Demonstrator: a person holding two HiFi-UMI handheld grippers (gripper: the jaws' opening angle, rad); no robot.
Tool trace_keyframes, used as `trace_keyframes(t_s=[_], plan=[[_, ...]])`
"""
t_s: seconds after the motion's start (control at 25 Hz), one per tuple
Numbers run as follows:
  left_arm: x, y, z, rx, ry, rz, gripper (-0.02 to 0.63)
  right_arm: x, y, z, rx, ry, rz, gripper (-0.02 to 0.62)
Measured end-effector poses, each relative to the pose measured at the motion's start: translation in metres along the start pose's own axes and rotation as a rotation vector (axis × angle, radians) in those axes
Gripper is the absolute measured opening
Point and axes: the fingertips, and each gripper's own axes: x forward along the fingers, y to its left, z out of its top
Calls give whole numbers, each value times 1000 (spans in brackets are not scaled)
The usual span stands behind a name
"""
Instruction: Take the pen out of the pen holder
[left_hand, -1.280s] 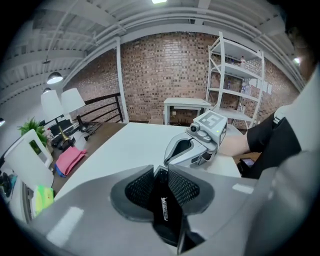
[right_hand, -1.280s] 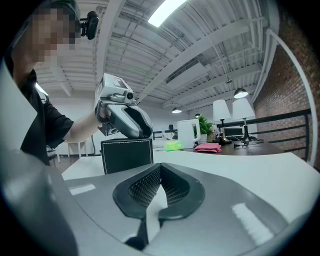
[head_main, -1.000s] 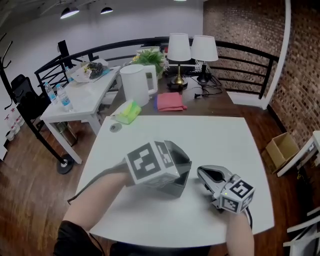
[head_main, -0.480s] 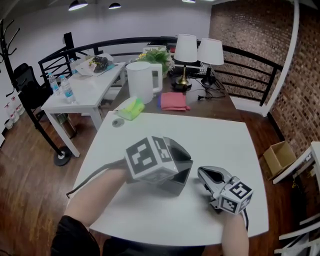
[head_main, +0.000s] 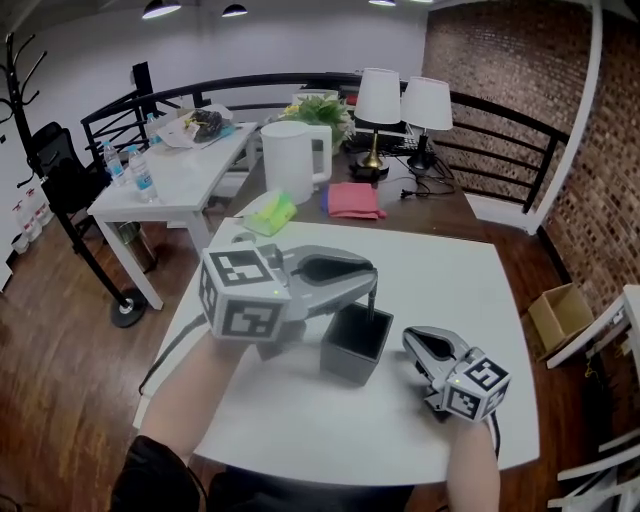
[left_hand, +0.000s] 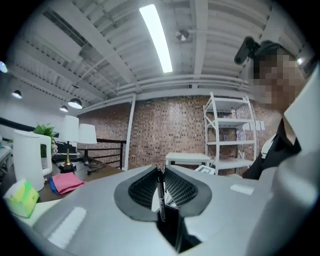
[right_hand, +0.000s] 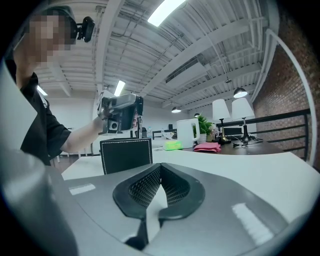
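Head view: the left claw (head_main: 370, 282) is pinched narrow on the upper end of a thin dark pen (head_main: 373, 303). The pen hangs roughly upright over the open top of the dark grey square pen holder (head_main: 350, 352), which stands on the white counter (head_main: 450, 265). The pen's lower end appears to sit at or just inside the holder's mouth, and I cannot tell whether it is clear. If it is not, a sideways pull would likely catch the rim and tip or drag the box. The right claw (head_main: 410, 338) lies just beside the holder without touching it, so nothing steadies the box.

Left gripper view: the ribbed pads close on the pen (left_hand: 161, 196) near its top, along only a thin line of contact. The slim, smooth-looking barrel could swivel or slip out.

Right gripper view: the right claw (right_hand: 159, 167) is closed with nothing in it and faces the holder's (right_hand: 126, 155) black, pale-stitched side.
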Motion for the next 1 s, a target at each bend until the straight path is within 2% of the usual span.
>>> trace_keyframes(t_s=[0.2, 0.28, 0.32, 0.48, 0.56, 0.68, 0.8, 1.0], plan=[[-48, 17, 34, -130, -194, -12, 48, 0, 0, 0, -1, -2, -5, 14], [-70, 24, 38, -206, -217, -32, 48, 0, 0, 0, -1, -4, -6, 14], [-80, 28, 35, -269, -213, -51, 48, 0, 0, 0, -1, -5, -5, 14], [-107, 38, -2, -630, -169, -151, 48, -1, -1, 0, -1, -3, -7, 14], [-110, 45, -36, -745, -116, -146, 48, -1, -1, -1, 0, 1, -10, 14], [-104, 49, -89, -872, -29, -128, 48, -2, -2, -1, 2, 1, -13, 14], [-92, 46, -127, -961, 64, -109, 48, -2, -3, -1, 5, -6, -18, 14], [-79, 50, -160, -1062, 186, -66, 48, -1, -3, 2, 6, -11, -16, 14]])
